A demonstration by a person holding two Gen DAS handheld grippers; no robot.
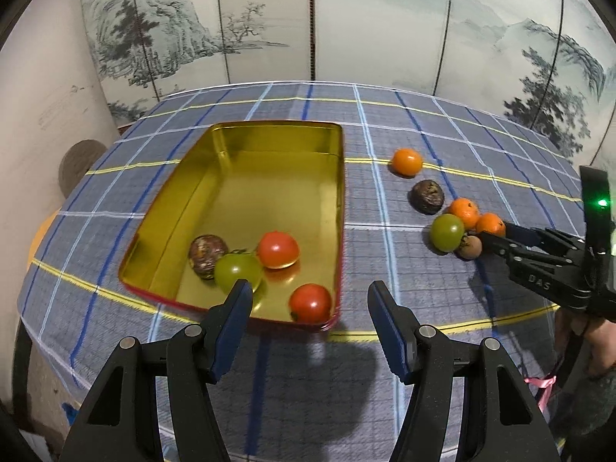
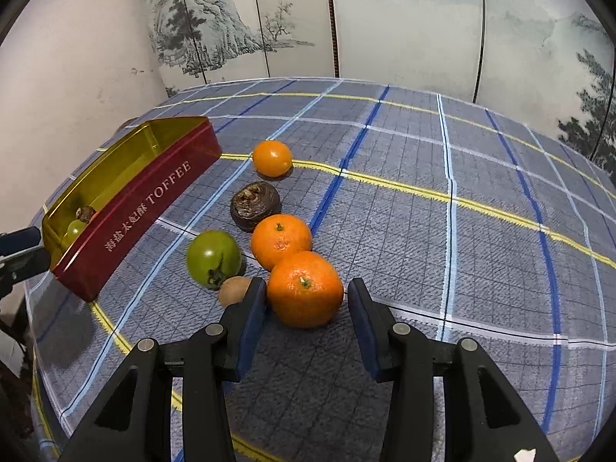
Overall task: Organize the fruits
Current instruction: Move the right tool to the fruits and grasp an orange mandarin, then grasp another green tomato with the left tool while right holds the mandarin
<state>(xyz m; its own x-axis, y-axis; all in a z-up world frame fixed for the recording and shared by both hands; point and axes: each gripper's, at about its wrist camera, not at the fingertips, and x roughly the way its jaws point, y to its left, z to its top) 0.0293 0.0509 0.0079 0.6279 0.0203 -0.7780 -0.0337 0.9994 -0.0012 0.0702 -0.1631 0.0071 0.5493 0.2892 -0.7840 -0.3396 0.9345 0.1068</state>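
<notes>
The right gripper (image 2: 307, 292) is lowered at a steep angle over the nearest mandarin (image 2: 304, 288), and its jaws are set narrowly on either side of the fruit. The left pad lies against the peel or just beside it, while a small gap shows at the right pad, so nothing is judged to be gripped yet. This mandarin seems to have been chosen because it lies at the near end of the cluster. Touching it from behind is a second mandarin (image 2: 280, 241); a green tomato (image 2: 213, 258) and a small brown fruit (image 2: 235, 289) are crowded just beside the left finger, so a closing jaw could nudge them.

Farther along the checked tablecloth (image 2: 481, 231) a dark wrinkled fruit (image 2: 255, 205) and a third mandarin (image 2: 272, 158) are spread in a loose line.

The left gripper (image 1: 310, 300) is held moderately wide and empty above the near end of the open toffee tin (image 1: 269, 131), where two red tomatoes (image 1: 278, 249) (image 1: 310, 303), a green tomato (image 1: 238, 271) and a dark wrinkled fruit (image 1: 208, 256) are already collected. About half the fruit is judged sorted, with six pieces left on the cloth
</notes>
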